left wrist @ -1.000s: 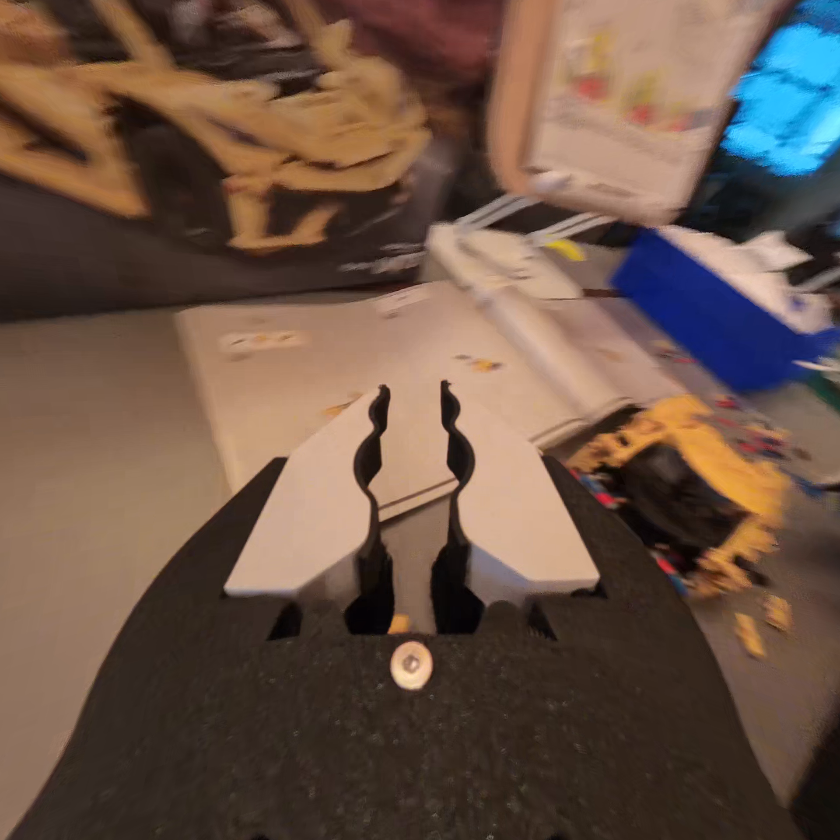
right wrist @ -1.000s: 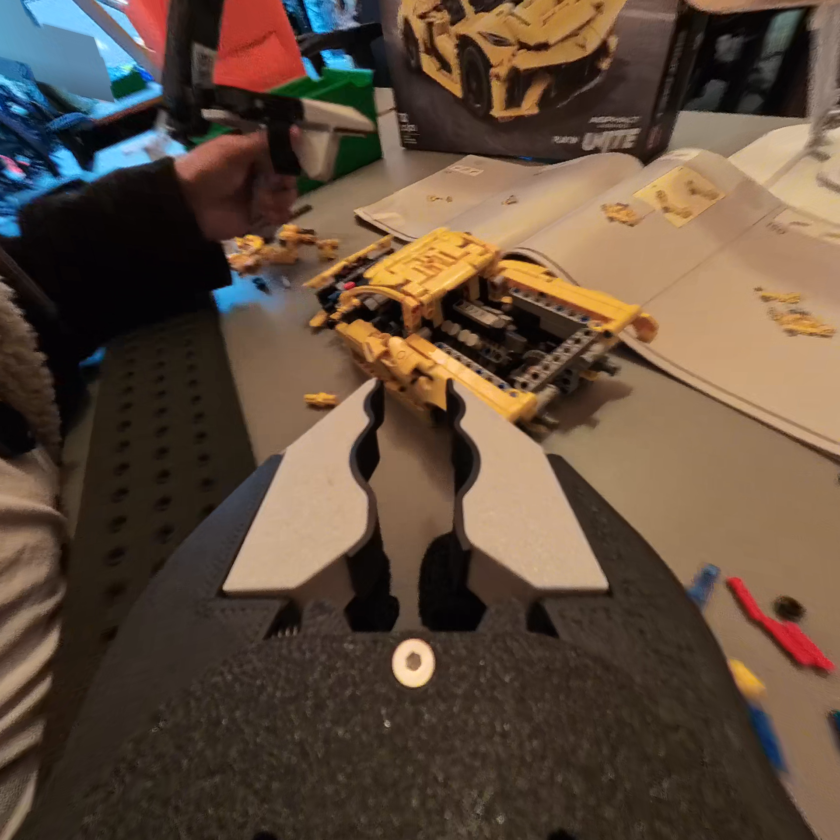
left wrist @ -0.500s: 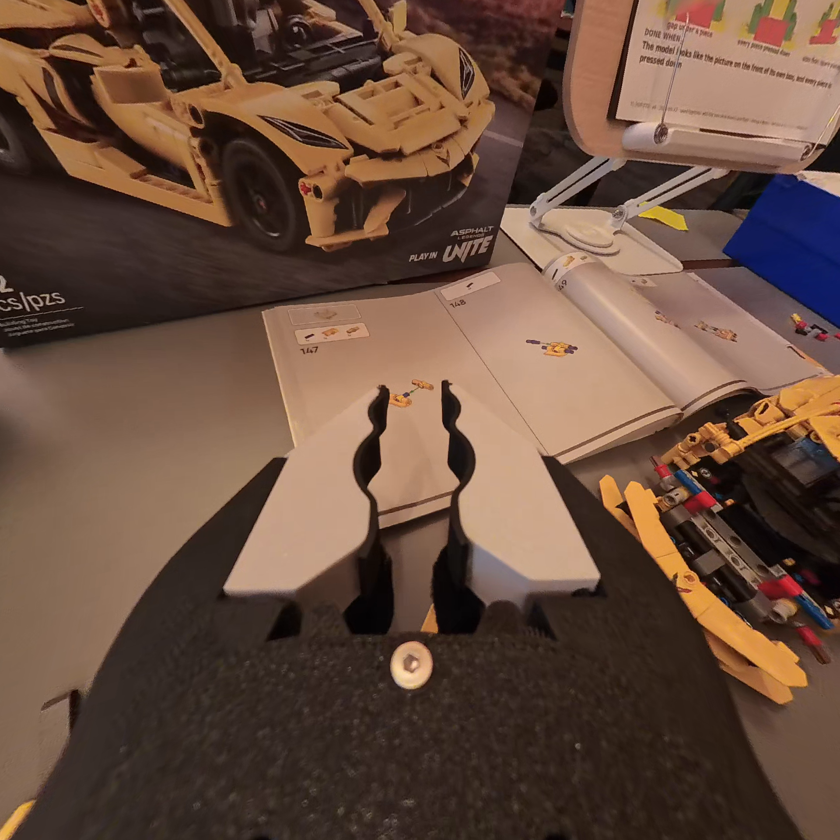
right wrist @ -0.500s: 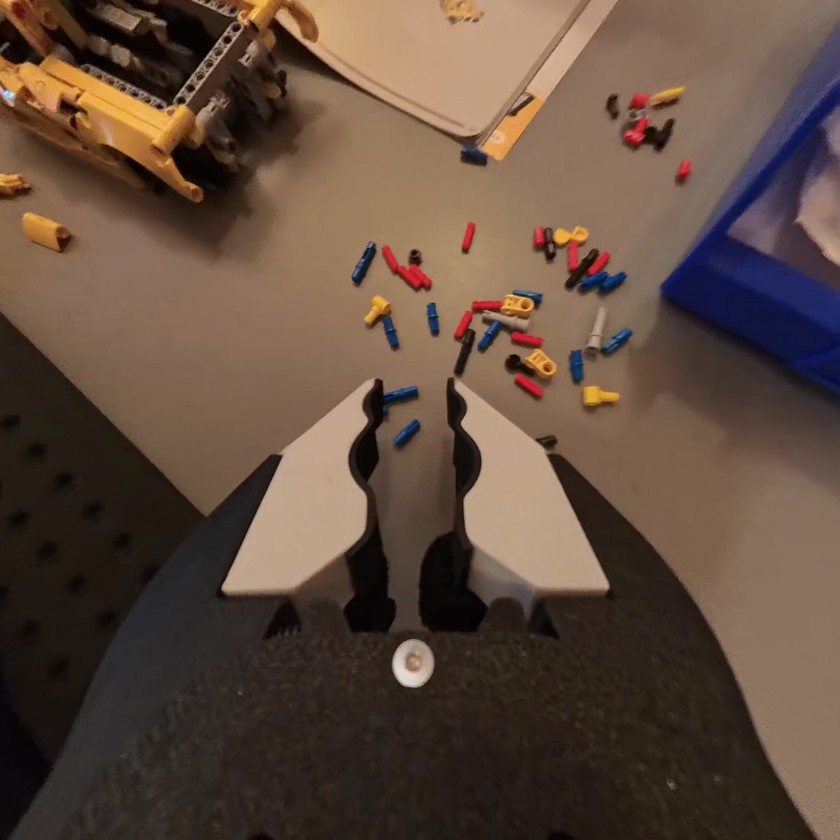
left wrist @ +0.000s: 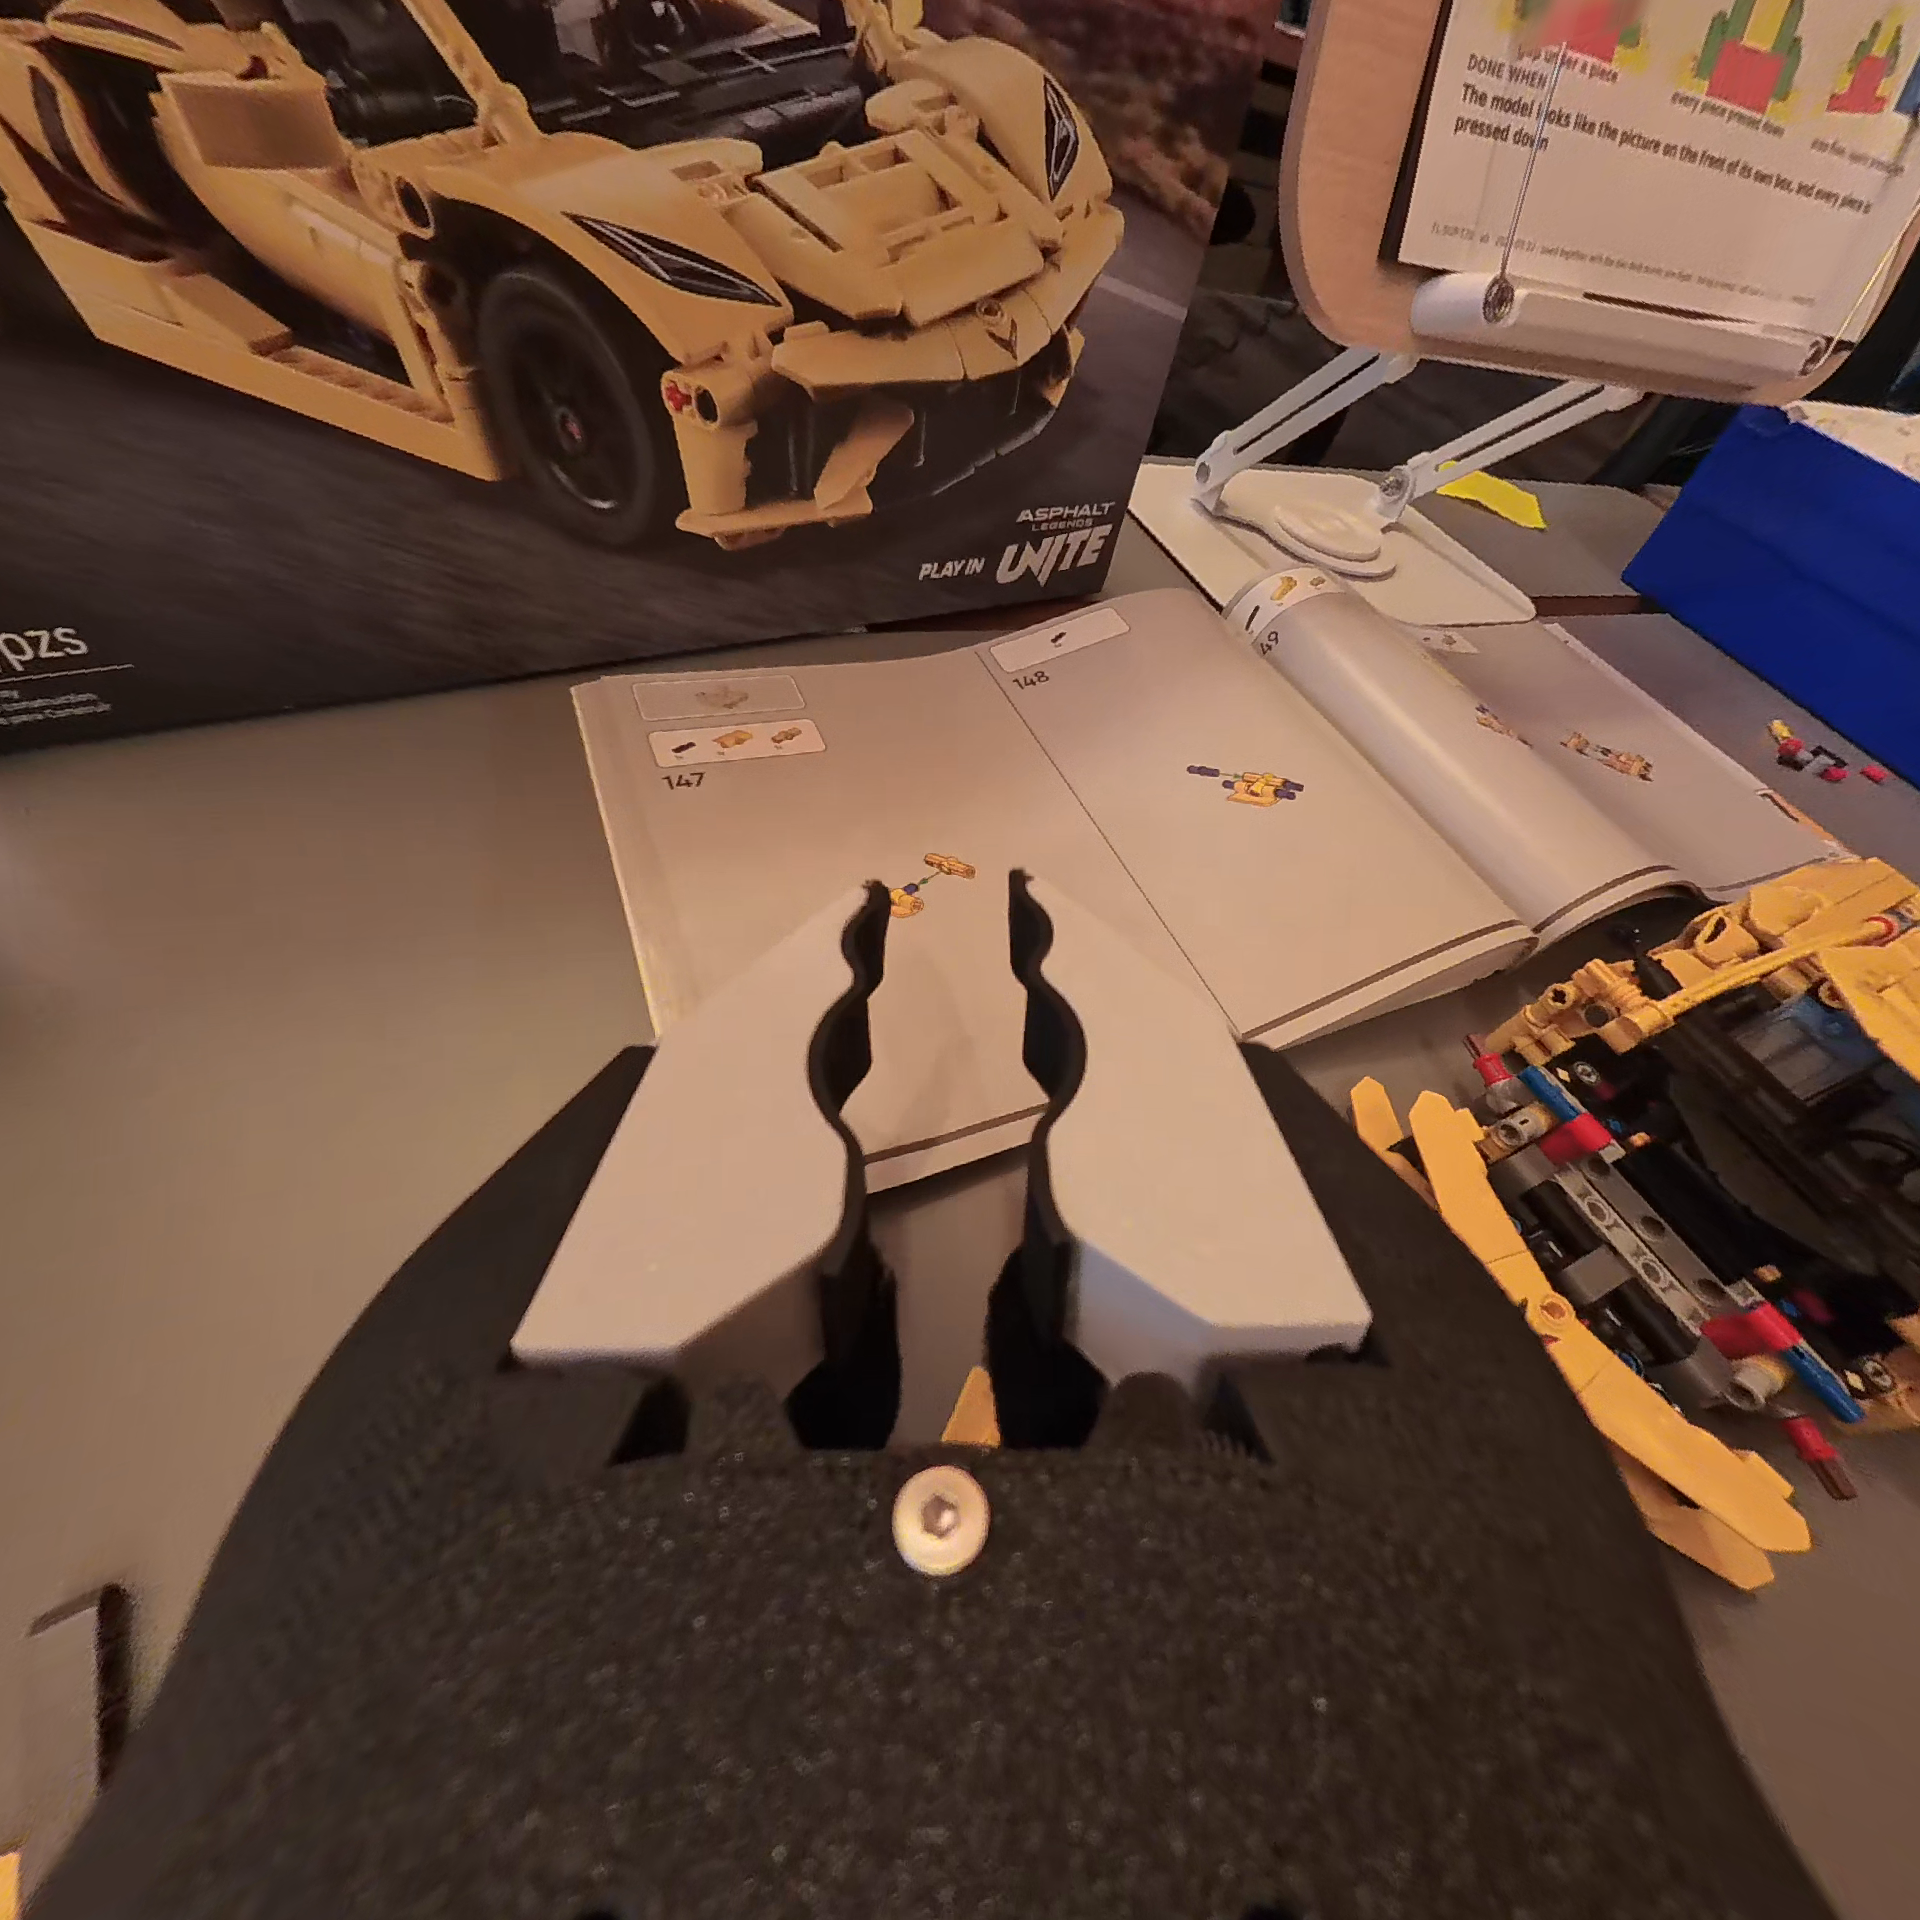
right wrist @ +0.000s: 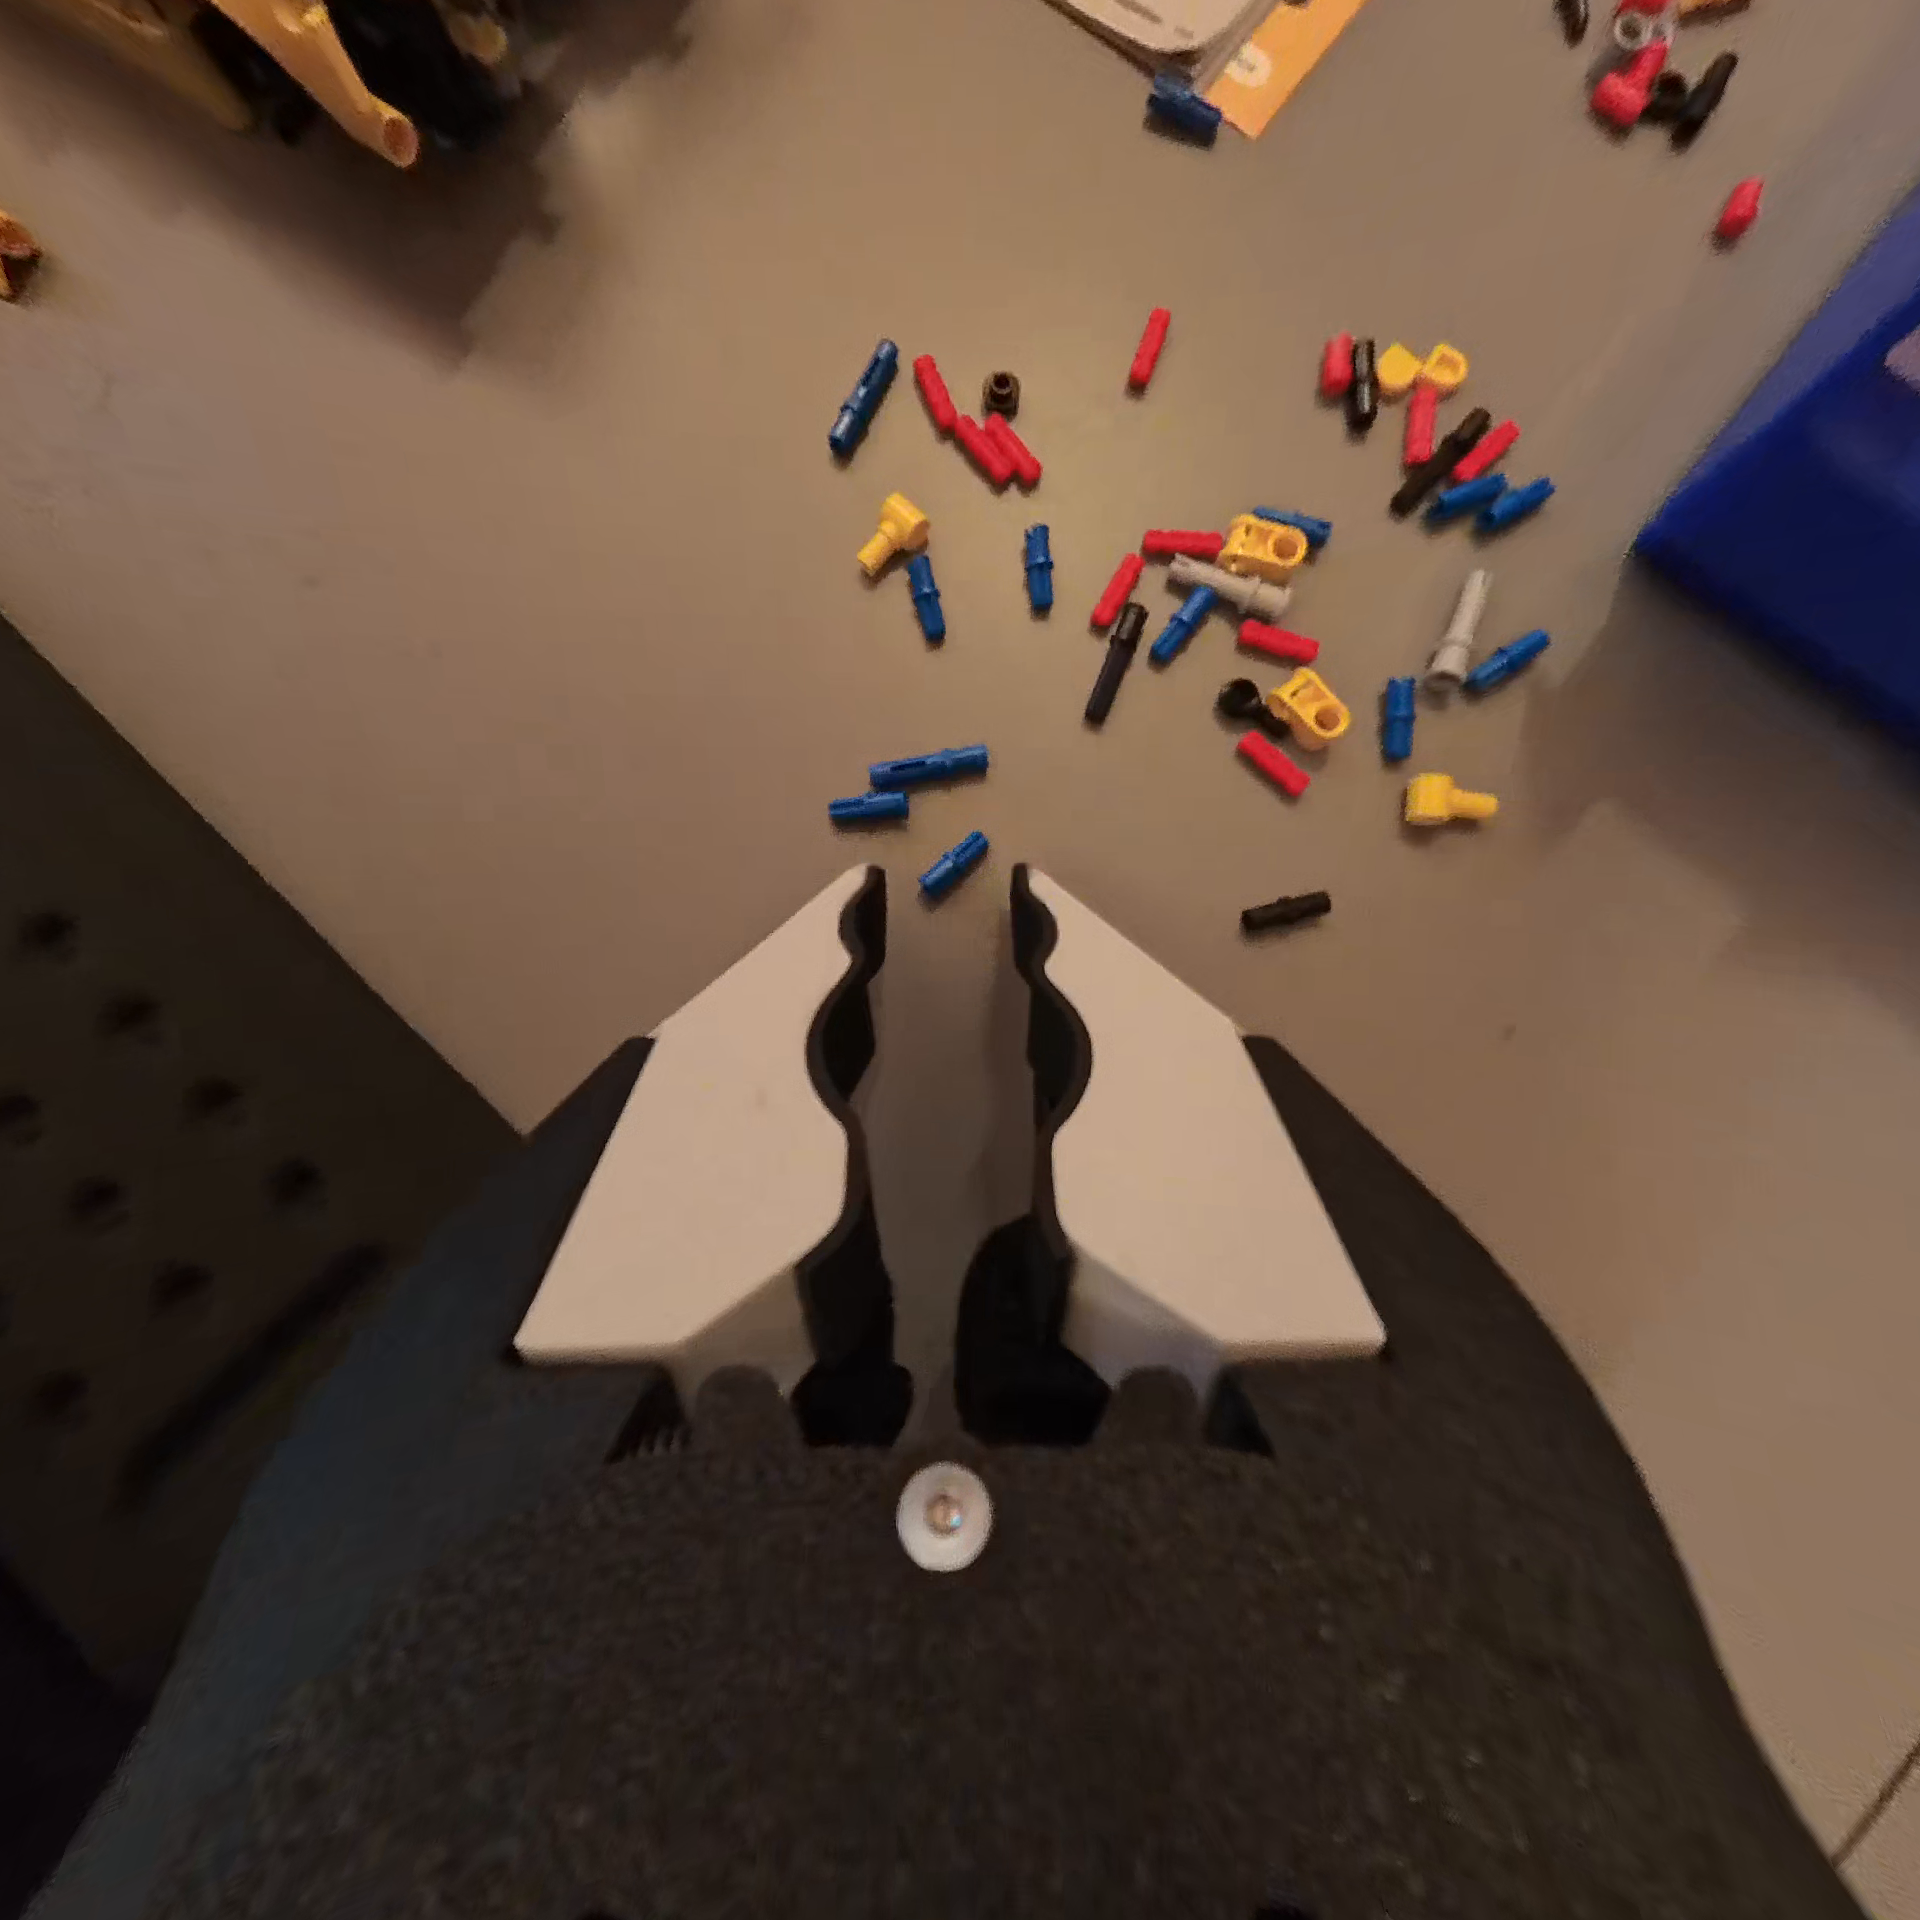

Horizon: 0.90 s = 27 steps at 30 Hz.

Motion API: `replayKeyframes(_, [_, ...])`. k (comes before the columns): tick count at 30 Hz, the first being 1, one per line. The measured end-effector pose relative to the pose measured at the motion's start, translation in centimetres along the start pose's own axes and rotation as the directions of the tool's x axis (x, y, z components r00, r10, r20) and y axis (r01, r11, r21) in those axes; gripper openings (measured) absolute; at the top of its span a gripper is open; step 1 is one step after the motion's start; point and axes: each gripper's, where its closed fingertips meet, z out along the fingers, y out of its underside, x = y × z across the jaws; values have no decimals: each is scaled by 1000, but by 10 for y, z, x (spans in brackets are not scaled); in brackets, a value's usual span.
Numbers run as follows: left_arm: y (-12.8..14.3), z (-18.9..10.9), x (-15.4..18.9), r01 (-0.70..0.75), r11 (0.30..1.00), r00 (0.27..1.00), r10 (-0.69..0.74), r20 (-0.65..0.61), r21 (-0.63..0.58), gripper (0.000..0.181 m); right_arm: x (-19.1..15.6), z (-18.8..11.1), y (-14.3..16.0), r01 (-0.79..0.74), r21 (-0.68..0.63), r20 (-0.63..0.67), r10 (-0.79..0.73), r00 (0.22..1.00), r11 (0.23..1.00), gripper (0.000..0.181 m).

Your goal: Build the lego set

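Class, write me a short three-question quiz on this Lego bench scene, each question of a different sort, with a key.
1. True or false: the right gripper is shut on a blue pin.
2. Which lies straight ahead of the left gripper? A) the open instruction booklet B) the blue bin C) the half-built yellow car
3. Fill in: the loose pins scattered on the grey table are mostly red and ____.

Key: 1. False: its fingers stand apart, and the pin lies on the table just past the tips. 2. A. 3. blue.
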Motion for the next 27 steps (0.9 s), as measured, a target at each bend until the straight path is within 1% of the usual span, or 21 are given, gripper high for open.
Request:
replayKeyframes(2, [0,0,-1,-5,1000,1000,5,8,0,23,0,1,2,-32,-3,4,32,999,999,22])
replayKeyframes(7, [-1,-1,-3,15,1000,1000,-15,5,8,23,0,7,1,-92,47,-52,95,994,995,18])
replayKeyframes(9, [0,0,-2,15,1000,1000,-15,4,5,23,4,8,2,-112,79,-94,119,988,991,11])
replayKeyframes(11, [0,0,-1,11,1000,1000,-11,1,3,23,7,7,3,-84,87,-140,96,986,993,5])
replayKeyframes(14, [0,1,2,8,1000,1000,-8,-9,1,23,6,7,2,-18,85,-189,34,981,996,3])
replayKeyframes(16, [-2,0,6,4,1000,1000,-4,-25,11,23,2,7,-2,-11,86,-159,25,987,996,3])
replayKeyframes(18, [-9,-4,18,0,999,997,4,-76,45,23,-8,3,-19,5,137,-102,9,995,991,3])
replayKeyframes(20, [-19,-8,44,22,997,983,-7,-186,78,23,-25,-5,-47,47,221,-44,-38,998,974,3])
replayKeyframes(21, [-22,-10,64,46,997,964,-27,-264,67,23,-37,-8,-64,61,266,-9,-61,998,962,3])
replayKeyframes(23, [-24,-14,112,75,997,900,-68,-430,-1,23,-65,-14,-99,71,347,89,-108,990,935,4])
replayKeyframes(24, [-24,-16,137,67,997,860,-78,-504,-39,23,-80,-15,-115,78,377,136,-138,981,923,3])
replayKeyframes(25, [-23,-19,162,45,996,823,-79,-563,-74,23,-94,-16,-129,89,403,172,-170,970,911,3])
replayKeyframes(27, [-15,-23,208,-33,988,755,-73,-652,-148,24,-118,-14,-153,135,444,203,-246,948,886,3])
